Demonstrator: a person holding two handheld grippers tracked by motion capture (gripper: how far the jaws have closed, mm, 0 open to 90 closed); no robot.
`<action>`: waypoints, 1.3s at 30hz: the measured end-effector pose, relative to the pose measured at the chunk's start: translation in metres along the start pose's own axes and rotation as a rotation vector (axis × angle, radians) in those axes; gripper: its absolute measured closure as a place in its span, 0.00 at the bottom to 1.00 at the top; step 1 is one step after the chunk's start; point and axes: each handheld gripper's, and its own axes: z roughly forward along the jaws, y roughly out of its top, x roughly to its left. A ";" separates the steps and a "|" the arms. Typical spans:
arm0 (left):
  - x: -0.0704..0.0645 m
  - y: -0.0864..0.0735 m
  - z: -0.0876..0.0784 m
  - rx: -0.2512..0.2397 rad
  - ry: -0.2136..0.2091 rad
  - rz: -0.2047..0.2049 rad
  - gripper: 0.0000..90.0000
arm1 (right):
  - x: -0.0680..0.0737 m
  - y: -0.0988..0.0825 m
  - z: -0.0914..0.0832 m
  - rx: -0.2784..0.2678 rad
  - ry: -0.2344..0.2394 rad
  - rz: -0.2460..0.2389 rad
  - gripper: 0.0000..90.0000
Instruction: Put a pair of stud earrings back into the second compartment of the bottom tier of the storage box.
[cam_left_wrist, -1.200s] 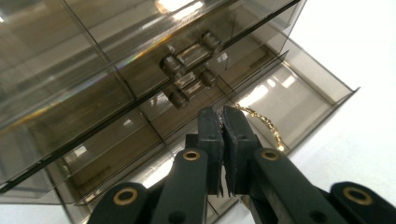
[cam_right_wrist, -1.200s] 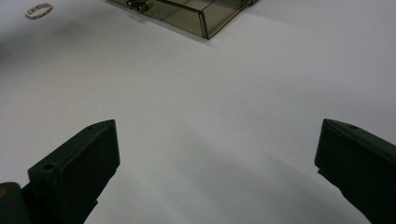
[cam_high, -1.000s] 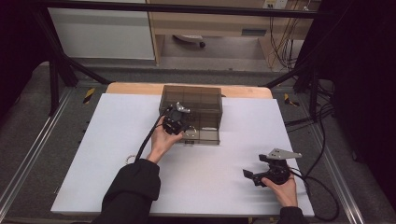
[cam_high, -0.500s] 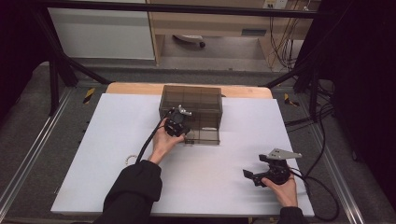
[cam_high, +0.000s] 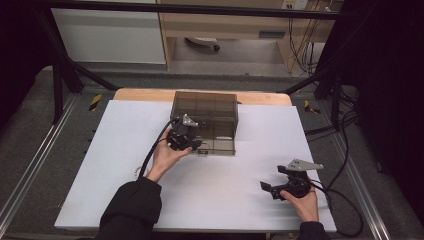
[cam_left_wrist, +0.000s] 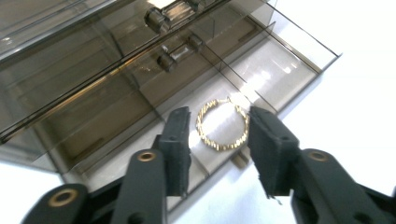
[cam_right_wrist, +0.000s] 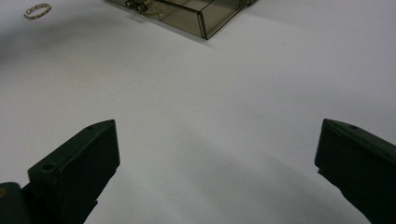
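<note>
Left gripper (cam_left_wrist: 218, 135) jaws just opened; gold hoop (cam_left_wrist: 222, 124) lies free between.

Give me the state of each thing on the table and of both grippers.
Drawer box: bottom drawer pulled out.
Gold hoop earring: lying flat in the drawer, free.
Left gripper: jaws just opened, astride the earring.
Right gripper: open, empty, low over the table.
Second gold ring: loose on the table.

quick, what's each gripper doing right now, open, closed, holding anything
Left gripper: jaws just opened, holding nothing; gold hoop earring lies in the drawer beyond them.
Right gripper: open, empty.
</note>
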 end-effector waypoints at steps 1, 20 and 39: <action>0.000 -0.002 -0.004 -0.004 -0.004 0.003 0.62 | 0.000 0.000 0.000 -0.001 0.000 0.001 0.01; 0.020 -0.064 -0.063 -0.046 0.001 -0.014 0.20 | 0.001 0.000 0.000 0.001 0.000 0.005 0.01; 0.046 -0.133 -0.095 -0.063 0.054 -0.098 0.15 | 0.001 -0.001 0.001 0.001 0.000 0.005 0.01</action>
